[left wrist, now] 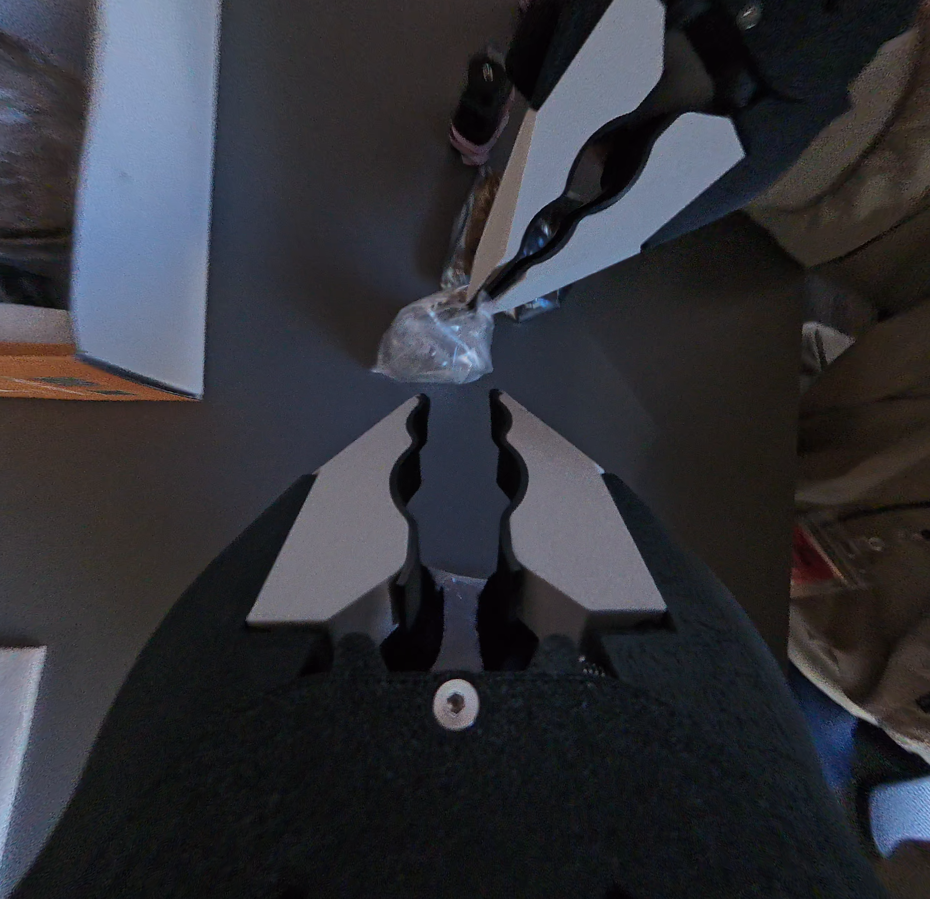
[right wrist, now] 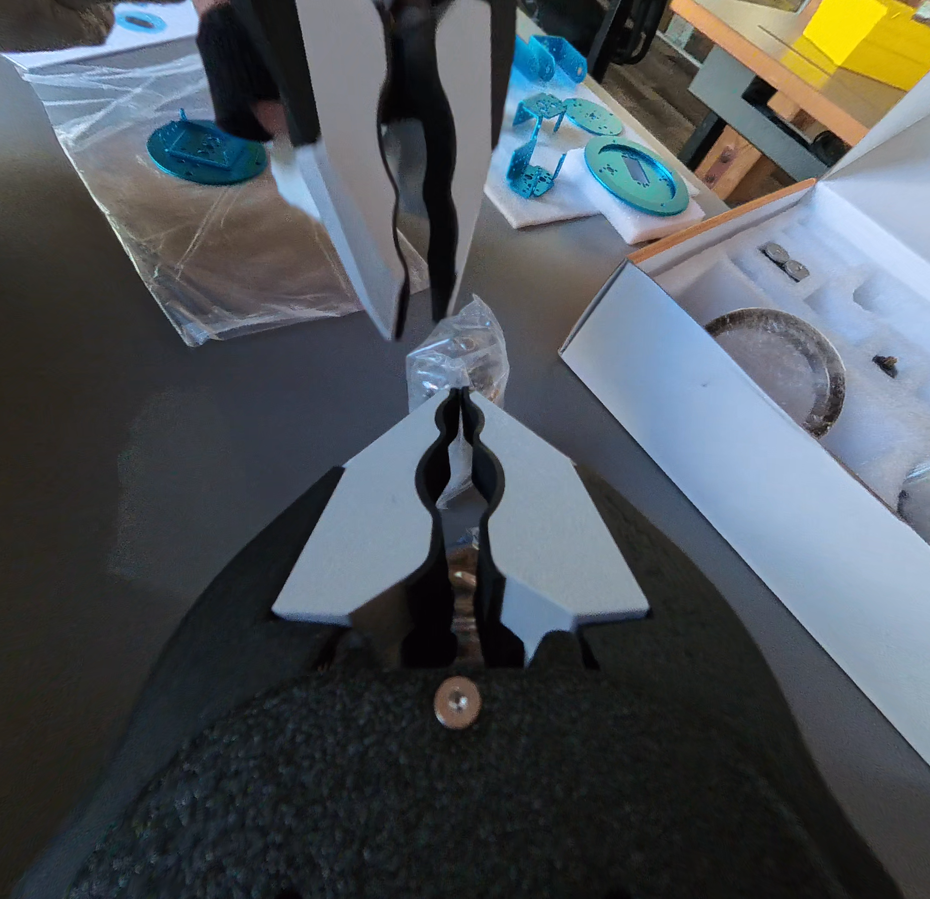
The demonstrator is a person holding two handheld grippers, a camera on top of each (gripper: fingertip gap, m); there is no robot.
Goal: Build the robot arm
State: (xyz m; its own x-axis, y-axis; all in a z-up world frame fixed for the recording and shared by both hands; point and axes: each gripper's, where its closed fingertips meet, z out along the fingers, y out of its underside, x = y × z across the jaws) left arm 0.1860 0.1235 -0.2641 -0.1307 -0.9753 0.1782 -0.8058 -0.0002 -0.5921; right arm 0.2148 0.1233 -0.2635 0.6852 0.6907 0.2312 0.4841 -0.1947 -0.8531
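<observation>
Small clear plastic bag (right wrist: 455,366) — crumpled, pinched by right hand-held gripper (right wrist: 460,397).

The small plastic bag (right wrist: 455,356) lies on the table (right wrist: 151,472), between the flat bag (right wrist: 166,230) leftward and the open box (right wrist: 704,422) rightward.

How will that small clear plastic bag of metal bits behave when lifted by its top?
The small clear plastic bag, pinched by the right gripper, looks floppy: its film is crumpled. It probably sags bottom-heavy, since small hardware bunches low. The glossy film may slip. The left gripper is open just short of it.
</observation>
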